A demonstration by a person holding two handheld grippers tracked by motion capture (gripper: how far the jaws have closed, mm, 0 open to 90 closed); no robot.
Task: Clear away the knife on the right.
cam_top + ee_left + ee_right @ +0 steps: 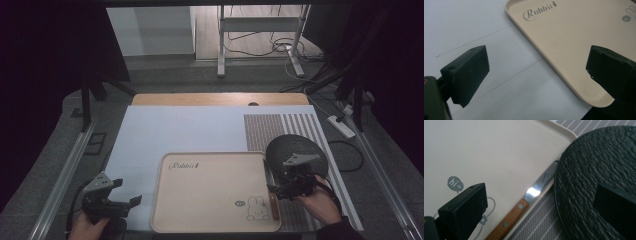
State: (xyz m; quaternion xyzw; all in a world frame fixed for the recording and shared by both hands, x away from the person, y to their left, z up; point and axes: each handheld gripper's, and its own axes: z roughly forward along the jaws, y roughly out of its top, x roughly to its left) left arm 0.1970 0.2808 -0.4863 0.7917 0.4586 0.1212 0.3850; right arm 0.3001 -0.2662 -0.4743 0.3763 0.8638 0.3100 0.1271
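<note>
A beige tray point(210, 192) printed with "Rabbit" and a rabbit drawing lies in the middle of the table. A knife with a wooden handle point(274, 207) rests along the tray's right edge. It reappears in the right gripper view as the knife point(511, 218), its blade running under the rim of a dark textured round plate point(589, 170). That plate point(295, 147) sits on the striped mat to the right. My right gripper point(280, 187) is open, one jaw over the tray and one over the plate, straddling the knife. My left gripper point(127, 192) is open beside the tray's left edge point(544, 57), holding nothing.
A pale sheet point(175, 130) covers most of the table, with a striped placemat point(280, 125) at the right. The wooden table edge point(220, 99) shows at the back. A power strip point(341, 126) and cables lie on the floor to the right.
</note>
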